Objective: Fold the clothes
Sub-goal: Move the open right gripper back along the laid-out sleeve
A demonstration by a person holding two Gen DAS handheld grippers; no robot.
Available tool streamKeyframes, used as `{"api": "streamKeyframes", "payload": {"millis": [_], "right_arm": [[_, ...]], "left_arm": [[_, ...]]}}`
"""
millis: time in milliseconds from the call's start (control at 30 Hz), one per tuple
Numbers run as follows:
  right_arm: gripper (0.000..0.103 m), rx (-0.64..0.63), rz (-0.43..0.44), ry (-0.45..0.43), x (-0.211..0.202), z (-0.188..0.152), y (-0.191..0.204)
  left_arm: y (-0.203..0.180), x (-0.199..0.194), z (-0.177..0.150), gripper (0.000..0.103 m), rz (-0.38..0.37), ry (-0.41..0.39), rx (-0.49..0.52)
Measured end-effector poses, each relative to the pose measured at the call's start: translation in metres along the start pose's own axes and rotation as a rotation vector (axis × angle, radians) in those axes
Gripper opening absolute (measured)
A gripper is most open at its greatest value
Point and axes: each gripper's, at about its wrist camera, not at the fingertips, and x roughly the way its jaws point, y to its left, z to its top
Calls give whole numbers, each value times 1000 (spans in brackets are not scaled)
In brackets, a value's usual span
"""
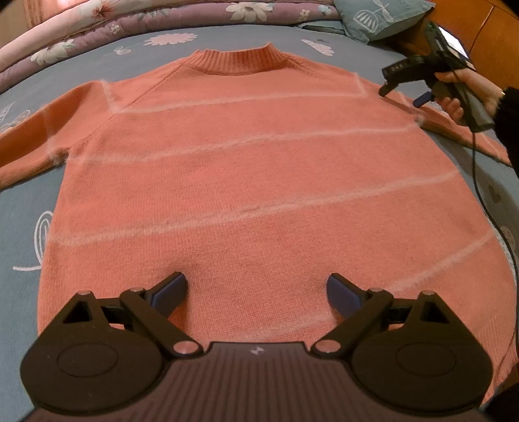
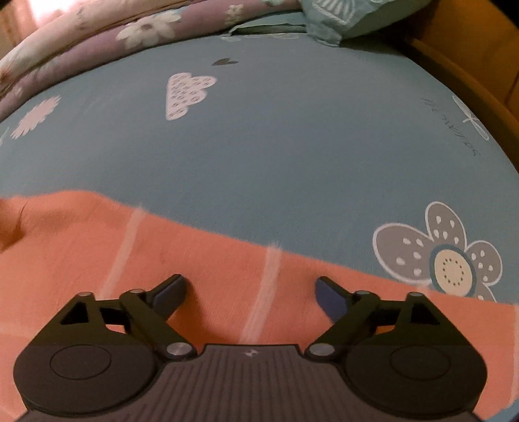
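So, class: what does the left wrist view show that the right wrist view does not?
Only the left wrist view: the whole sweater with its collar, and a hand holding the right gripper. Only the right wrist view: a grey flower print beside the sleeve. Both: orange knit, blue sheet, open jaws holding nothing.

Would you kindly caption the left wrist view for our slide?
Open left gripper above the hem of a flat orange sweater; open right gripper at its far sleeve.

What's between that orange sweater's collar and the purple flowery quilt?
Only bare blue bedsheet with printed flowers lies between the sweater collar and quilt, seen in the left wrist view.
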Motion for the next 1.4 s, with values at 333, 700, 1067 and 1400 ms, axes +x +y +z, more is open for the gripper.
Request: {"api": "streamKeyframes", "payload": {"millis": [333,700,1067,1400], "right_arm": [[93,-44,179,61,-37,-9,48],[102,-46,97,18,1,10,63],[102,-14,143,-72,-52,-50,-7],[103,-40,94,-132,-70,-106,-49]], "left_arm": [[1,0,1,96,-7,0,3],[3,-2,-3,96,-26,-15,3],[-2,0,-4,97,-19,-21,7],[-5,2,-3,99,-9,-17,6]]}}
